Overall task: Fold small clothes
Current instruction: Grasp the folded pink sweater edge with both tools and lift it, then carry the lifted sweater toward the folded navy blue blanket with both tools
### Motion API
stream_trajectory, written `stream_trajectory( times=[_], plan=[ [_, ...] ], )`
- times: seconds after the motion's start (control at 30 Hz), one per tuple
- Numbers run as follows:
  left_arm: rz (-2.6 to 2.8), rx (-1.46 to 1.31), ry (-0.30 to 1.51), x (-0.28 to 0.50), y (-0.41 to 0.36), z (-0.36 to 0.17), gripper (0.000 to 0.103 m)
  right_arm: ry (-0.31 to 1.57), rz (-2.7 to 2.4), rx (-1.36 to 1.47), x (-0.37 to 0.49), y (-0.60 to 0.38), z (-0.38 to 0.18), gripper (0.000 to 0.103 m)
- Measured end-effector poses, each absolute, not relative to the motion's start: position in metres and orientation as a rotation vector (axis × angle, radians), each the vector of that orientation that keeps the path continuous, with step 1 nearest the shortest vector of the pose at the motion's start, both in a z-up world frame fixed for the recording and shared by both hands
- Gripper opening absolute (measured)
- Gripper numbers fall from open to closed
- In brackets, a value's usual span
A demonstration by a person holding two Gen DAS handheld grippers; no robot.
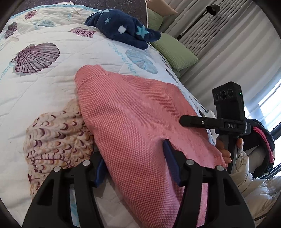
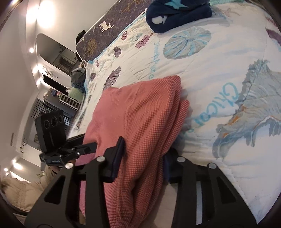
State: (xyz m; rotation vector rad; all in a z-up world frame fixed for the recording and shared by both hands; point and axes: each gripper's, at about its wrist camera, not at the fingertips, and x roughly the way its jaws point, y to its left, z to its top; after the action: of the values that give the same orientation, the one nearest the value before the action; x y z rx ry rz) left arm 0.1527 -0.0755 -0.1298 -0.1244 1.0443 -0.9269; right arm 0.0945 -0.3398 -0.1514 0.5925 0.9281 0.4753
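A pink waffle-knit garment (image 1: 133, 108) lies folded on the shell-print quilt (image 1: 52, 91), its layers stacked along one edge (image 2: 151, 112). My left gripper (image 1: 136, 163) has its jaws on a thick fold at the near end, with cloth filling the gap between the blue pads. My right gripper (image 2: 144, 157) pinches the bunched layered edge. Each gripper shows in the other's view: the right gripper (image 1: 193, 121) at the garment's right side, the left gripper (image 2: 87, 147) at its left. A hand (image 1: 224, 149) holds the right one.
A folded navy star-print garment (image 1: 123, 29) (image 2: 175, 15) rests farther up the quilt (image 2: 219, 73). Green pillows (image 1: 175, 52) and a floor lamp (image 1: 210, 10) stand past the bed's right edge. A dark deer-print mattress edge (image 2: 105, 33) borders the far side.
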Motion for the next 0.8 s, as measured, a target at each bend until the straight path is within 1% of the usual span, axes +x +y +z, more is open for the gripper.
stream_trajectory(
  times=[0.07, 0.17, 0.27, 0.4, 0.57, 0.8],
  plan=[
    [-0.917, -0.108, 1.030, 0.152, -0.078, -0.127, 0.044, 0.911, 0.463, 0.568, 0.092, -0.336, -0.146, 0.028],
    [-0.901, -0.079, 0.997, 0.147, -0.080, -0.117, 0.036, 0.895, 0.416, 0.516, 0.087, -0.329, -0.134, 0.027],
    [-0.889, -0.036, 0.964, 0.139, -0.083, -0.106, 0.033, 0.888, 0.374, 0.456, 0.080, -0.321, -0.124, 0.027],
    [-0.886, 0.019, 0.916, 0.128, -0.089, -0.093, 0.031, 0.872, 0.357, 0.435, 0.072, -0.320, -0.113, 0.027],
    [-0.878, 0.001, 0.892, 0.125, -0.086, -0.081, 0.029, 0.838, 0.366, 0.438, 0.066, -0.322, -0.102, 0.024],
    [-0.864, 0.003, 0.781, 0.115, -0.075, -0.043, 0.027, 0.738, 0.399, 0.439, 0.057, -0.321, -0.067, 0.022]
  ],
)
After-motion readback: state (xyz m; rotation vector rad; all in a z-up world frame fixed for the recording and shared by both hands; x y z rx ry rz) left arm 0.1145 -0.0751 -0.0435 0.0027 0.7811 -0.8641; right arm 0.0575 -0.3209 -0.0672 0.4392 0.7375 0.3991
